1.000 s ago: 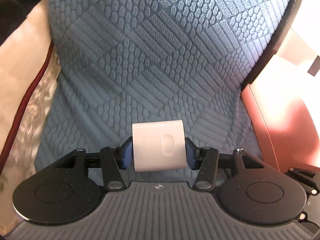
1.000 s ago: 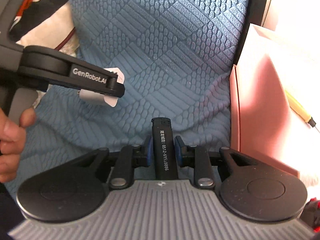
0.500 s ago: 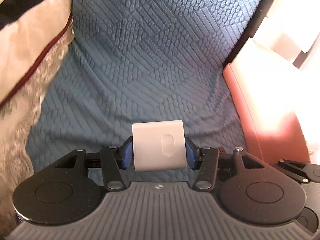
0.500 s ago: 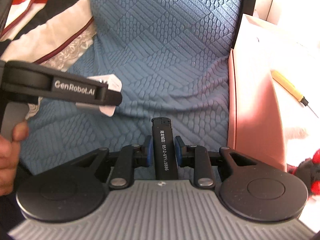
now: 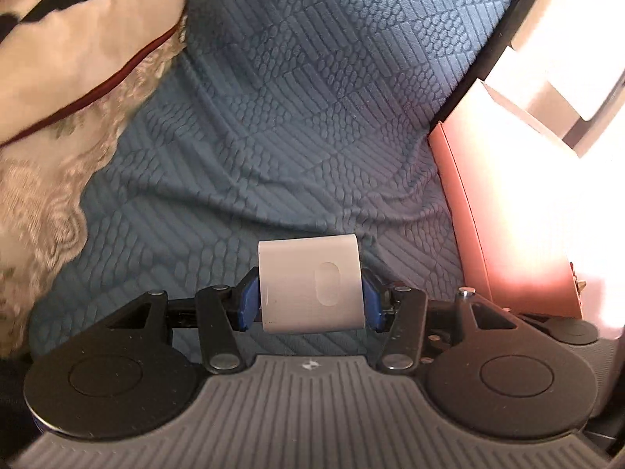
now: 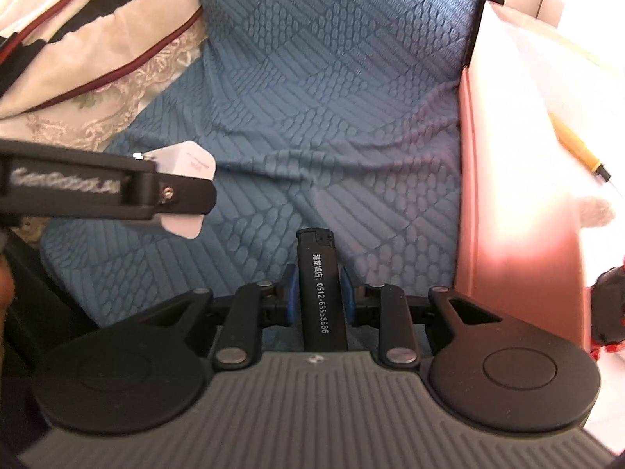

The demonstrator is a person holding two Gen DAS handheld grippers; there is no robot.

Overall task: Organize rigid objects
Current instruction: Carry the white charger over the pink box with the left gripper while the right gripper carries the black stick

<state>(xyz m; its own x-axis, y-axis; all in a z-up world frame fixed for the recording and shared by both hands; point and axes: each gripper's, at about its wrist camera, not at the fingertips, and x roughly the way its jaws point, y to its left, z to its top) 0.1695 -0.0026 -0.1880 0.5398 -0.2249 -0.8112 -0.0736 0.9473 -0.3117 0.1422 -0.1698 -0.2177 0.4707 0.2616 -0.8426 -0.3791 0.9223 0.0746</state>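
A white rounded plastic block (image 5: 310, 283) with an oval dent sits between the blue pads of my left gripper (image 5: 310, 303), which is shut on it above the blue textured cushion (image 5: 297, 125). My right gripper (image 6: 317, 297) is shut on a black lighter (image 6: 320, 289) with white print, held lengthwise and pointing away. From the right wrist view the left gripper's black arm (image 6: 117, 191) reaches in from the left with the white block (image 6: 187, 168) showing at its tip. Both hang over the cushion (image 6: 332, 90).
A pink box (image 6: 515, 211) stands along the cushion's right edge, with an orange pen (image 6: 578, 148) on the white surface beyond it. The pink box (image 5: 504, 211) also borders the left wrist view. Patterned bedding with lace trim (image 6: 97, 58) lies at the upper left.
The left gripper has carried the white block leftward, so the bedding now fills more of its view. In the right wrist view the left gripper's arm has sunk lower. Both grips are unchanged.
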